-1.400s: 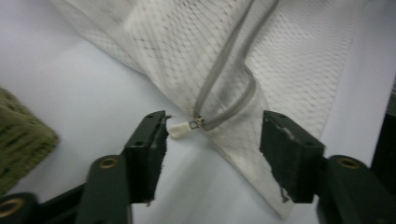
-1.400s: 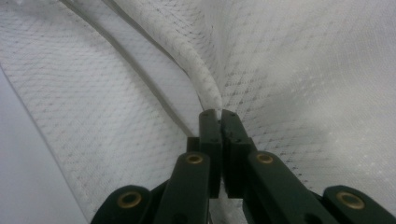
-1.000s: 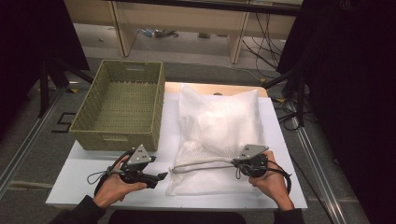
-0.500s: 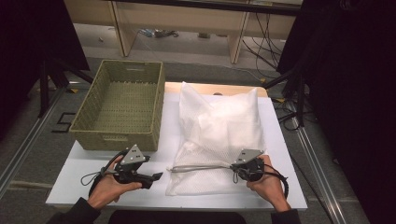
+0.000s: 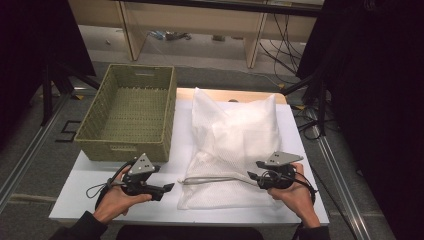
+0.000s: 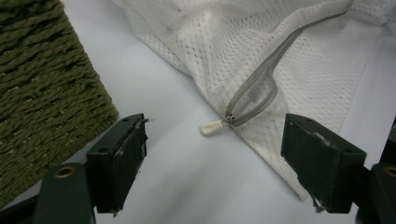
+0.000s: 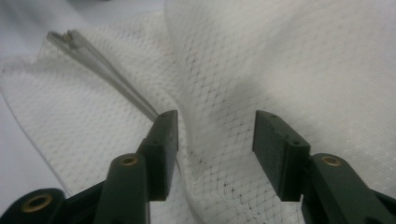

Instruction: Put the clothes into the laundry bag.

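From above, a white table (image 5: pixel 100 172) carries a green wicker basket (image 5: pixel 131 112) at its left and a white mesh bag (image 5: pixel 232 145) to the right of it, the two near each other but apart. The bag lies flat, its grey zip (image 5: pixel 215 177) running across the near end. The left gripper (image 5: pixel 167 187) sits in the person's left hand (image 5: pixel 117 200) on the bare table, just in front of the basket and pointing at the bag's near left corner. The right gripper (image 5: pixel 253 170) rests on the bag's near right part, at the zip's right end, held by the right hand (image 5: pixel 295 192).

Over to the left gripper view: jaws spread wide, nothing between them but table. Ahead lies the zip's white pull (image 6: pixel 212 127) (right at the bag's edge, on the tabletop), with the basket's woven wall (image 6: pixel 42 93) at the left.

Right gripper view now: jaws parted here too, straddling a raised fold of mesh (image 7: pixel 210 140) without pinching it. The zip (image 7: pixel 107 70) runs off to the upper left, passing beside one jaw.
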Available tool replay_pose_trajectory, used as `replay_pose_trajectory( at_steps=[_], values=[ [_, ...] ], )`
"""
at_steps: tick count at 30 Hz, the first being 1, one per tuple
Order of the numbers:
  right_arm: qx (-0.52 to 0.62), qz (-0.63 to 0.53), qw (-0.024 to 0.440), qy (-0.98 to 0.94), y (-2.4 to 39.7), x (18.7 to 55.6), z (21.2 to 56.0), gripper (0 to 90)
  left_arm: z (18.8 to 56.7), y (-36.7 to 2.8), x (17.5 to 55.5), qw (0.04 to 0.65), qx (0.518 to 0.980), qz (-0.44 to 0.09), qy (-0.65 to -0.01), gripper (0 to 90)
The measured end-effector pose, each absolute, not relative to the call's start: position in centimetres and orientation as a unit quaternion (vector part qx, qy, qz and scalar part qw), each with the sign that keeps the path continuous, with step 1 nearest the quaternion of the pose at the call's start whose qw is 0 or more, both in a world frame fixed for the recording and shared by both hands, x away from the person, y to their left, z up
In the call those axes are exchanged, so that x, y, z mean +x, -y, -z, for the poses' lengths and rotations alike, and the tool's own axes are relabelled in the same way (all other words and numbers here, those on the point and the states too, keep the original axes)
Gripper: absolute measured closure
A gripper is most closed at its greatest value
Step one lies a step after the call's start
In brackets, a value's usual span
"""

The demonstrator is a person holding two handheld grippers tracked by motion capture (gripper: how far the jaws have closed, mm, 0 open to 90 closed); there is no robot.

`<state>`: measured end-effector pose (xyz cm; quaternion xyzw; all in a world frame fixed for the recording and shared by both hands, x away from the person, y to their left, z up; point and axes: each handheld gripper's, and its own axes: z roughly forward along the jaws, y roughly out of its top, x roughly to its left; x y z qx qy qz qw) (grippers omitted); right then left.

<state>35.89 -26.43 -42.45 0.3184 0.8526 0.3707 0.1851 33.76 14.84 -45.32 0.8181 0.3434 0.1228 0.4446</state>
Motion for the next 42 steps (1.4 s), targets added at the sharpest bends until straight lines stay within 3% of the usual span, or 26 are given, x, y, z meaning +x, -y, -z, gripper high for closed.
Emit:
replay_pose_trajectory(
  at_steps=[21, 42],
  values=[
    [0.347, -0.439, 0.206, -0.803, 26.2, 33.9, 41.5, 27.9, 44.6, -15.5, 33.8, 0.469, 0.794, -0.120, -0.368, 22.2],
    [0.358, -0.450, 0.201, -0.793, 25.8, 30.3, 42.6, 17.6, 44.4, -15.0, 31.1, 0.470, 0.808, -0.127, -0.333, 19.9]
  ],
)
